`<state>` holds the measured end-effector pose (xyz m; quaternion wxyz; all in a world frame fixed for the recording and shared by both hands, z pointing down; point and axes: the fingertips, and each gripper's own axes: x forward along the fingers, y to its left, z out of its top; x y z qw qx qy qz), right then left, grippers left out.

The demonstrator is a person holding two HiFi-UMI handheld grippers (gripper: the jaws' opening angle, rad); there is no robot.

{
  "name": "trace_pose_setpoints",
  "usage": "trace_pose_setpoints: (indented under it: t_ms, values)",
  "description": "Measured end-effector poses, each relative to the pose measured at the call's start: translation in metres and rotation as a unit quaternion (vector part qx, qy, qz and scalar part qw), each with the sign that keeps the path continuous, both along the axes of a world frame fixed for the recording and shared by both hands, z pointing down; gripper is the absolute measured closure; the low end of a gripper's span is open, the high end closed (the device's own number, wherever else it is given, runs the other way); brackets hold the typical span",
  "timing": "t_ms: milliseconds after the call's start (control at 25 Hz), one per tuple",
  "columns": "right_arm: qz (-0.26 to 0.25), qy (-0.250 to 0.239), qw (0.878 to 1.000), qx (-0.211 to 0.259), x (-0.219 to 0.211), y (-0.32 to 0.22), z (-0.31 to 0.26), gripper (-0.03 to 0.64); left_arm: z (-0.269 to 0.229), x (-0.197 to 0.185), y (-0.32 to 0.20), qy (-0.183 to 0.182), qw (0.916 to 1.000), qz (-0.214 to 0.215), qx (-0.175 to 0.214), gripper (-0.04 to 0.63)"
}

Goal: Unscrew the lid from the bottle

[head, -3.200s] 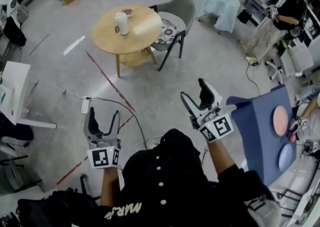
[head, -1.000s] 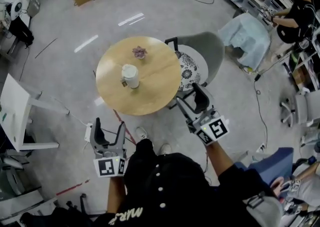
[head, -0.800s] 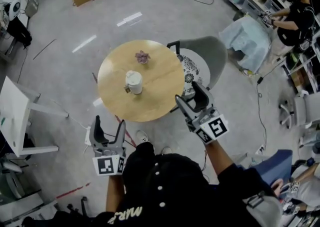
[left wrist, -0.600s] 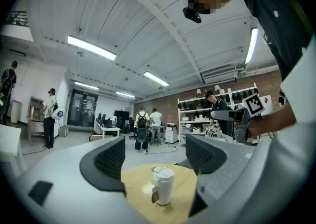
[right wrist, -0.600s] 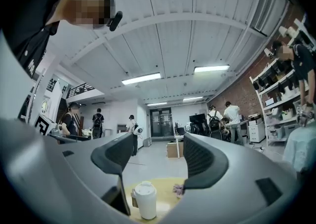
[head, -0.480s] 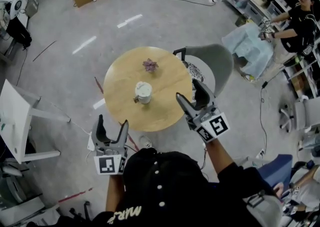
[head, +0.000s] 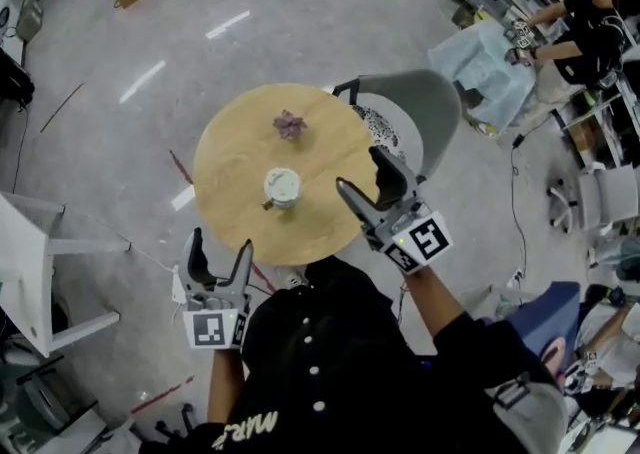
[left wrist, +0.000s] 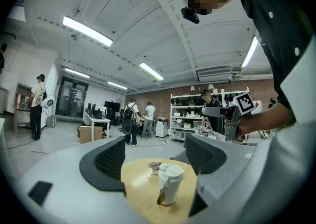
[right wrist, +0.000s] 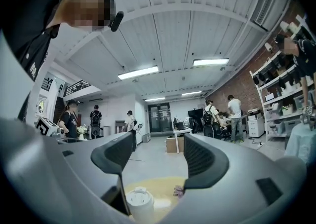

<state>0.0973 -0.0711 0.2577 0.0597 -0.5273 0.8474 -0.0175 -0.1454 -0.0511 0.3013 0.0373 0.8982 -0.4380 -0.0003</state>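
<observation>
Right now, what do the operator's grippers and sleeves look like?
The left gripper and right gripper match: grey bodies, curved fingers with dark textured pads, a white cube of black square markers on each. Black short-sleeved top, white buttons.

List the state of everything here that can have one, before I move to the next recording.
bottle, upright on the round table, held by neither gripper.
lid, on the bottle.
left gripper, open, empty.
right gripper, open, empty.

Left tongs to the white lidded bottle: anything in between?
Only bare round wooden tabletop between the left tongs and the white lidded bottle, in the head view.
</observation>
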Motion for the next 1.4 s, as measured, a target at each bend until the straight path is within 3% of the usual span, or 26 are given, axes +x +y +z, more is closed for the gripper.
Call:
trace_pose_setpoints:
  t_ms: [200,360,520,720,880,1040,1400]
  values:
    - [-0.016,0.007,1.0,-0.02,0.006,-0.029,0.021,0.299,0.025,0.023,-0.021,-0.017,0.999,0.028,-0.03,0.226]
    - [-0.06,0.018,0.997,-0.035,-0.002,-0.05,0.039,0.295,0.048,0.037,-0.024,-0.038,0.9961,0.057,-0.055,0.226]
    - [-0.116,0.037,0.99,-0.067,-0.015,-0.063,0.06,0.293,0.095,0.059,-0.014,-0.063,0.9883,0.102,-0.093,0.226]
    - [-0.186,0.055,0.975,-0.106,-0.037,-0.072,0.104,0.291,0.172,0.103,0.007,-0.069,0.9723,0.161,-0.155,0.225]
    - [-0.235,0.058,0.96,-0.139,-0.056,-0.075,0.141,0.285,0.222,0.127,0.008,-0.073,0.9631,0.196,-0.17,0.227]
    - [-0.284,0.07,0.943,-0.156,-0.075,-0.073,0.168,0.276,0.257,0.134,-0.005,-0.075,0.9626,0.19,-0.178,0.226]
    - [-0.33,0.093,0.921,-0.184,-0.099,-0.072,0.213,0.247,0.319,0.129,-0.046,-0.141,0.9639,0.15,-0.169,0.225]
